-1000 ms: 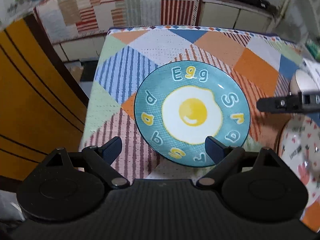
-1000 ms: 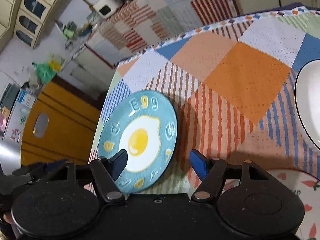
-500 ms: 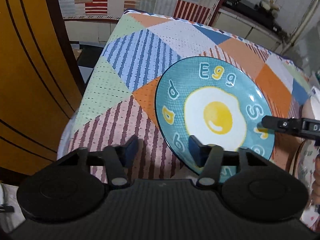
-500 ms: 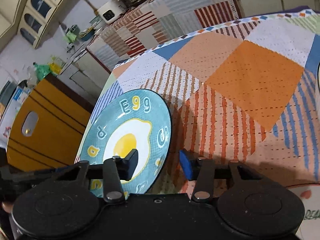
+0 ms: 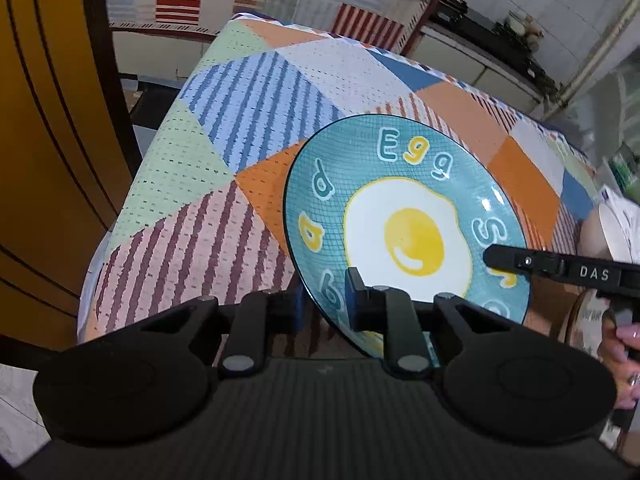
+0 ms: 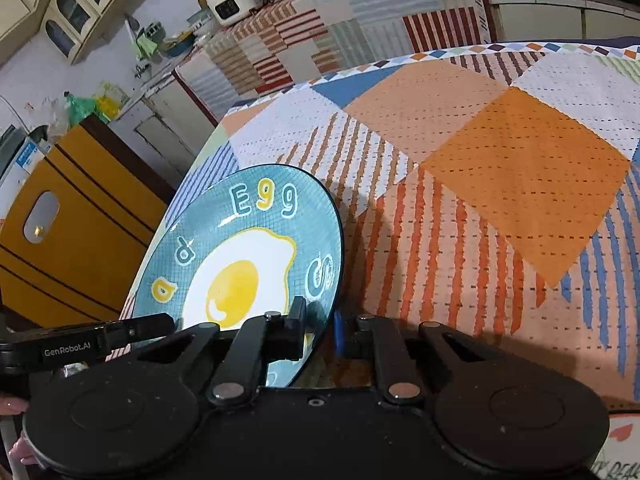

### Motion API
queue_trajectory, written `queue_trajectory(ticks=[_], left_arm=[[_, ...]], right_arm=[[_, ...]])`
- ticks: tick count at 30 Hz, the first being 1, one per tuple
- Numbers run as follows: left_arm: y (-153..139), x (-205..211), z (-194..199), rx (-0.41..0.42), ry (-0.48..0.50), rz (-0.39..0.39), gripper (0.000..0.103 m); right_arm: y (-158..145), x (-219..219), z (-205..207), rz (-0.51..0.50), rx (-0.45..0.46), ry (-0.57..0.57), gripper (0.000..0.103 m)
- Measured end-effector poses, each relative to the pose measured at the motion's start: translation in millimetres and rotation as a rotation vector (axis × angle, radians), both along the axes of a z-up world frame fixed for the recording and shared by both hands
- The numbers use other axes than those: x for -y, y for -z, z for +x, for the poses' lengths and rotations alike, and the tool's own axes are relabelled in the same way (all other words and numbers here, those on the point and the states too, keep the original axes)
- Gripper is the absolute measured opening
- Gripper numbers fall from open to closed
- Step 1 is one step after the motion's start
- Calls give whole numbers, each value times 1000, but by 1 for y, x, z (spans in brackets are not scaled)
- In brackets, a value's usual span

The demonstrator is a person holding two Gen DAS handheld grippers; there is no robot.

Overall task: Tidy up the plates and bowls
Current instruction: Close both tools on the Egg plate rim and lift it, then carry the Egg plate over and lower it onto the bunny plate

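Note:
A teal plate with a fried-egg picture and the word "Egg" lies on the patchwork tablecloth. My left gripper straddles its near left rim, one pad on the plate's face and one under the edge. Its jaws are closing and the pads press on the rim. In the right wrist view the same plate sits low on the left. My right gripper is closing on its near right rim, with the rim pinched between the pads. The right gripper's finger reaches over the plate from the right.
A white plate with red prints and a white bowl sit at the table's right. A yellow cabinet stands close to the table's left edge. A person's hand holds the right gripper. Open cloth lies behind the teal plate.
Both grippers have come down to the teal plate and closed from wide open onto its near rim, the left at the left side, the right at the right side.

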State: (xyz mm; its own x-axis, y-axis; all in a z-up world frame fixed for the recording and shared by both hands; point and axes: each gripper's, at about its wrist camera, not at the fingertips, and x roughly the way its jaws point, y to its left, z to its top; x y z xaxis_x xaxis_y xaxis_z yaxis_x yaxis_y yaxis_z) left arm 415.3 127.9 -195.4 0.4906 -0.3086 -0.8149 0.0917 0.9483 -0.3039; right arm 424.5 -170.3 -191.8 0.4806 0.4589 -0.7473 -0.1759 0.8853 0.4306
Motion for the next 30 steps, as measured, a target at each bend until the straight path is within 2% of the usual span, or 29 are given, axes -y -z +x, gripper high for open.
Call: queue_trajectory(ticks=[3, 11, 16, 24, 30], left_arm=[[-4, 0, -1, -18, 19, -23, 19], [-30, 12, -15, 3, 75, 16, 21], [-59, 24, -35, 35, 113, 25, 21], [-109, 49, -72, 92, 167, 17, 21], [-132, 73, -104, 110, 216, -1, 21]], right_arm=[[-6, -2, -5, -49, 26, -37, 19], [-27, 4, -21, -81, 71, -97, 20], [-46, 18, -47, -59, 111, -83, 20], [-93, 41, -99, -50, 206, -37, 21], [-122, 62, -140, -59, 254, -17, 21]])
